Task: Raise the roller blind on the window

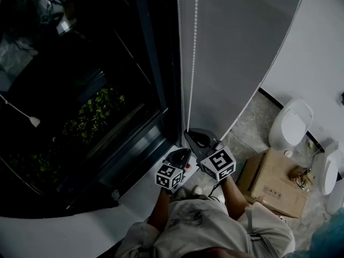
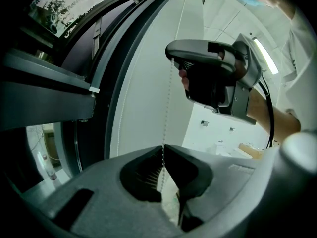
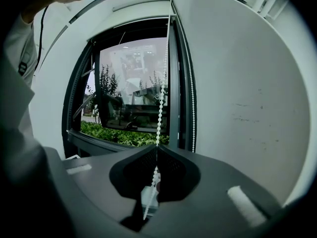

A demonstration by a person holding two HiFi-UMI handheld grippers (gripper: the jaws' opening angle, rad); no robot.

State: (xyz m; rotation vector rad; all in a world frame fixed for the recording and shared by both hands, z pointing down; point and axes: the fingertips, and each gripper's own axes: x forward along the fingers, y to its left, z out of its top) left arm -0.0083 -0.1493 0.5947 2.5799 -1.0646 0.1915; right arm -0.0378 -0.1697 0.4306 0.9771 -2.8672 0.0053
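**Both tongs clamped on the bead chain beside the window**

The left tongs (image 2: pixel 162 150) have their jaws pressed together on the white bead chain (image 2: pixel 167 103), which passes through the seam where the jaw tips meet. The right tongs (image 3: pixel 157 151) are likewise pinched on the chain, one strand of it caught between the jaw tips and running straight up from them. A second strand hangs free just to the right of the right tongs, close against the dark window frame (image 3: pixel 177 83).

In the left gripper view the right tongs sit higher on the same strand, directly above the left pair. In the head view the two pairs lie close together, the right slightly ahead of the left, at the foot of a grey wall (image 1: pixel 242 42).

Above and ahead of the right tongs, a pale strip that looks like the roller blind (image 3: pixel 141 8) lies across the top of the window opening. The glass beneath it is uncovered, showing green plants (image 3: pixel 124 135) outside.

To the right of the right tongs, on the floor, are a cardboard box (image 1: pixel 271 184) and a white toilet (image 1: pixel 290 123).
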